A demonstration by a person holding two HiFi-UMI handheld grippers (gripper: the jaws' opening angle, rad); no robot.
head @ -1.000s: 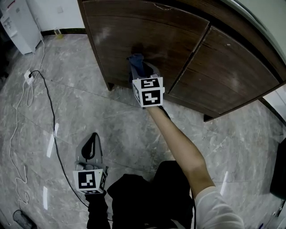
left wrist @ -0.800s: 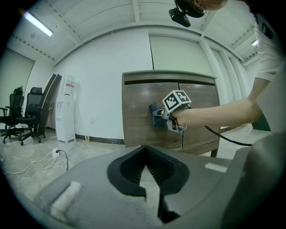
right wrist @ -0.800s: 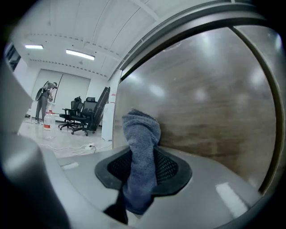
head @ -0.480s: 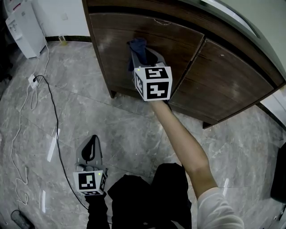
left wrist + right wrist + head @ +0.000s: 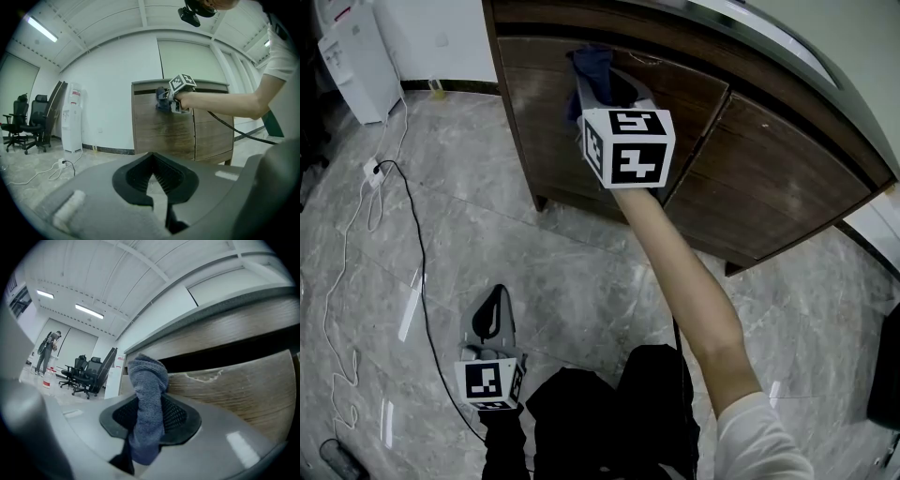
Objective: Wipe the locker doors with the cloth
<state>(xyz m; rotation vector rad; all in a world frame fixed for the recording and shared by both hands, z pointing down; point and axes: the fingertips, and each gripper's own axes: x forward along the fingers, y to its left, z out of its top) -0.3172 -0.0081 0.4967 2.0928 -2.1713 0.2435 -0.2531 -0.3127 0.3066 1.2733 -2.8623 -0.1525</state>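
Observation:
My right gripper is shut on a blue-grey cloth, and it presses the cloth against the upper part of the left locker door, close to the door's top edge. In the right gripper view the cloth stands up from between the jaws, in front of the brown wood-grain door. The right locker door is beside it. My left gripper hangs low over the floor, apart from the locker, with its jaws together and nothing in them.
A white appliance stands at the far left wall. A power strip and long cables lie across the marble floor. Office chairs and a standing person are far off. A dark object sits at the right edge.
My right gripper has slid the cloth up the left door, from its middle to near its top edge. The left gripper has stayed about where it was.

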